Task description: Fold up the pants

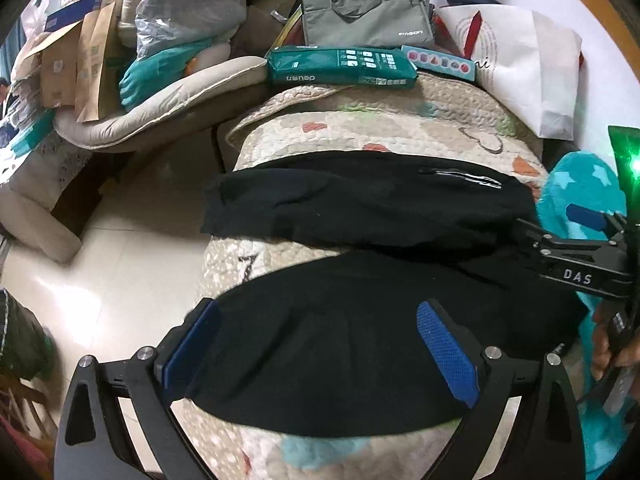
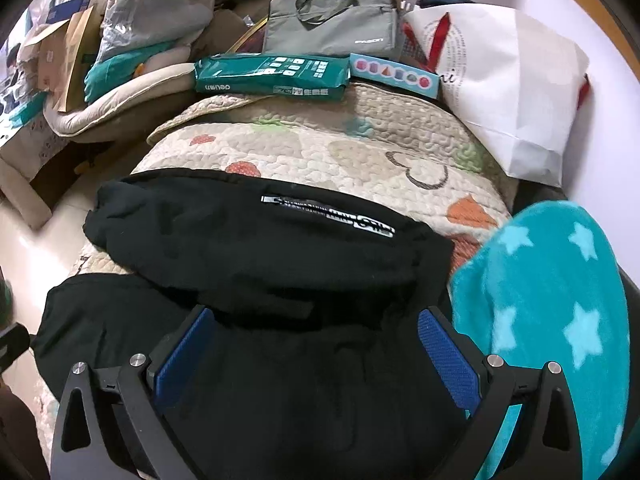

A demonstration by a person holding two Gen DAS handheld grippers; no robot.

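Black pants (image 1: 360, 208) lie spread across a quilted beige cover (image 1: 400, 128), one leg farther away and one nearer, with a white logo strip (image 2: 328, 216) on the far part. My left gripper (image 1: 320, 352) is open above the near leg, its blue pads (image 1: 448, 356) wide apart and nothing between them. My right gripper (image 2: 316, 356) is open over the pants' right end, beside the teal blanket, and also holds nothing. In the left wrist view the right gripper (image 1: 580, 240) shows at the right edge with a hand (image 1: 612, 352) behind it.
A teal star blanket (image 2: 552, 320) lies right of the pants. Behind the quilt are a green paper pack (image 1: 340, 66), a grey laptop bag (image 1: 368, 16) and a white paper bag (image 1: 528, 72). Tiled floor (image 1: 132, 220) and piled cushions and boxes (image 1: 160, 100) are at the left.
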